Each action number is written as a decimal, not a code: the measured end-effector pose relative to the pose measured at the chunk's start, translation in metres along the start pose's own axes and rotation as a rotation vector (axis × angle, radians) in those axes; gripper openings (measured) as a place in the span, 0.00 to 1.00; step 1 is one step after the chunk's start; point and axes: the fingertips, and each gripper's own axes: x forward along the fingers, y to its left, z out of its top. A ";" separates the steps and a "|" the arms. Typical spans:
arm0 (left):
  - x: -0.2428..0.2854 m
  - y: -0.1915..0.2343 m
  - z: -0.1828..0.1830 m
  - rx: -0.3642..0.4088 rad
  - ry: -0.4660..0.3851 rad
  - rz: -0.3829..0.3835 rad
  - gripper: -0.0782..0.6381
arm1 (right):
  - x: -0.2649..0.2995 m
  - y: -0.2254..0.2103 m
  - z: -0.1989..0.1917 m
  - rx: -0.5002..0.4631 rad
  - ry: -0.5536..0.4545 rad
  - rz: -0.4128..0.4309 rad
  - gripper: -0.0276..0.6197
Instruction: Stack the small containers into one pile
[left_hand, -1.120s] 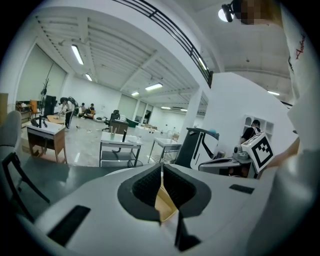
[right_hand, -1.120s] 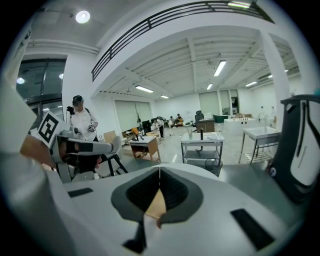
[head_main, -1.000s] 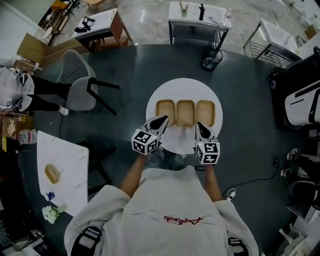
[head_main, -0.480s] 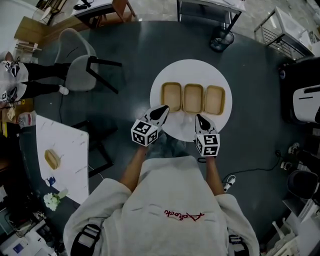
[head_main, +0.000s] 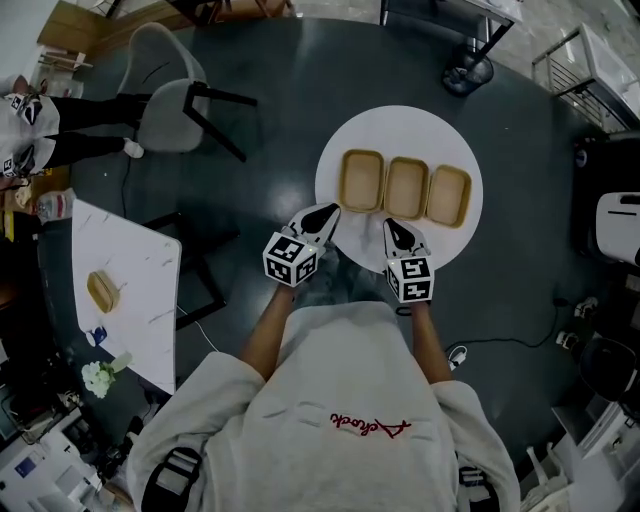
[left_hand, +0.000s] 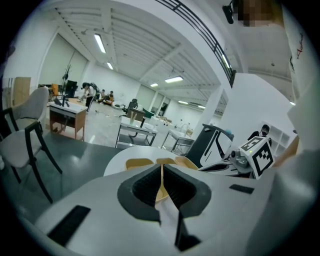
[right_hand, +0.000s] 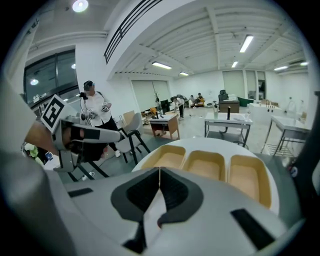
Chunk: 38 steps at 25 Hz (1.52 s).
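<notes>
3 tan rounded-rect. containers (head_main: 406, 187) in row on round white table (head_main: 400, 130); L gripper (head_main: 333, 209), R gripper (head_main: 389, 224) fingers pressed together, empty.

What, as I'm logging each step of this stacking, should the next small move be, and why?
Probably open the right claw and ease it toward the right container: all three lie side by side, unstacked, and that claw is shut, short of them.

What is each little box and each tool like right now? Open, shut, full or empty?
left container: empty, upright on the round table, not stacked
middle container: empty, upright, between the other two
right container: empty, upright, not stacked
left tool: shut, holding nothing
right tool: shut, holding nothing
</notes>
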 end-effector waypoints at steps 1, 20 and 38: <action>-0.005 0.005 0.000 -0.007 -0.005 0.015 0.14 | 0.006 0.004 0.001 -0.007 0.004 0.016 0.08; -0.073 0.074 -0.022 -0.143 -0.085 0.189 0.14 | 0.085 0.068 -0.045 -0.856 0.339 0.178 0.14; -0.083 0.084 -0.030 -0.147 -0.066 0.183 0.14 | 0.111 0.057 -0.069 -1.032 0.480 0.152 0.10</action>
